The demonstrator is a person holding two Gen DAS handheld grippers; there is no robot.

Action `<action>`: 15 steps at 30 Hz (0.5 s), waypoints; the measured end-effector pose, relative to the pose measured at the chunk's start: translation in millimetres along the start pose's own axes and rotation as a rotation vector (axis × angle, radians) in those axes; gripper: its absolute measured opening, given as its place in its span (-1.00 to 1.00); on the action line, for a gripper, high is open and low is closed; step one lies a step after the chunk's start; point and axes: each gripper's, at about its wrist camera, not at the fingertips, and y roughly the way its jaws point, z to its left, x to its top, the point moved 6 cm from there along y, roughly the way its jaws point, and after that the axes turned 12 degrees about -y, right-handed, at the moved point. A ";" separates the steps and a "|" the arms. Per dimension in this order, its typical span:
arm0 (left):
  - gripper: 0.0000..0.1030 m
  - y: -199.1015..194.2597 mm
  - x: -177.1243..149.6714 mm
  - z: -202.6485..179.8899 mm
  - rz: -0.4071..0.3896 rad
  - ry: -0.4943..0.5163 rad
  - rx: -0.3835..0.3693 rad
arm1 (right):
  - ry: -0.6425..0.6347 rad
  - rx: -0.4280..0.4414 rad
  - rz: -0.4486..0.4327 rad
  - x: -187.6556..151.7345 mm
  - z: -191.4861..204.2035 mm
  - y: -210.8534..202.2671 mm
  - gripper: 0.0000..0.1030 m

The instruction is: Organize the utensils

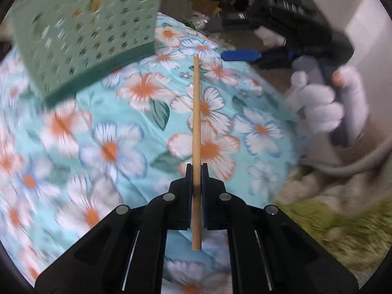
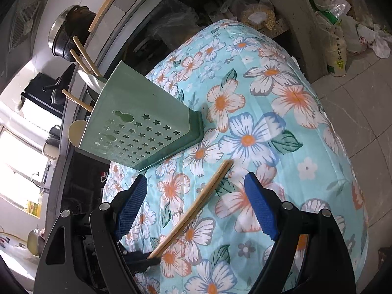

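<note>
A home kitchen: cooking pot (image 2: 71,31), rice bags (image 2: 339,46), floral tablecloth (image 2: 269,112).

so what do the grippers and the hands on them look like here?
Both grippers are black plastic linkages with round silver pivot pins. The left gripper has narrow black fingers; the right gripper carries blue pads with a fine knurled texture. In the left view the right hand wears a white knit glove and a grey sleeve.

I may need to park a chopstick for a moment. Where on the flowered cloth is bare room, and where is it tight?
Bare cloth runs from the green holder to the table's right edge. It is tighter near the pair of chopsticks lying between the open right gripper fingers, close to the holder's base. The left gripper is shut on one chopstick.
</note>
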 end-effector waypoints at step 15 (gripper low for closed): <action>-0.85 -21.5 4.8 44.2 -0.090 -0.367 -0.191 | 0.094 0.025 0.050 -7.6 -12.0 15.7 0.21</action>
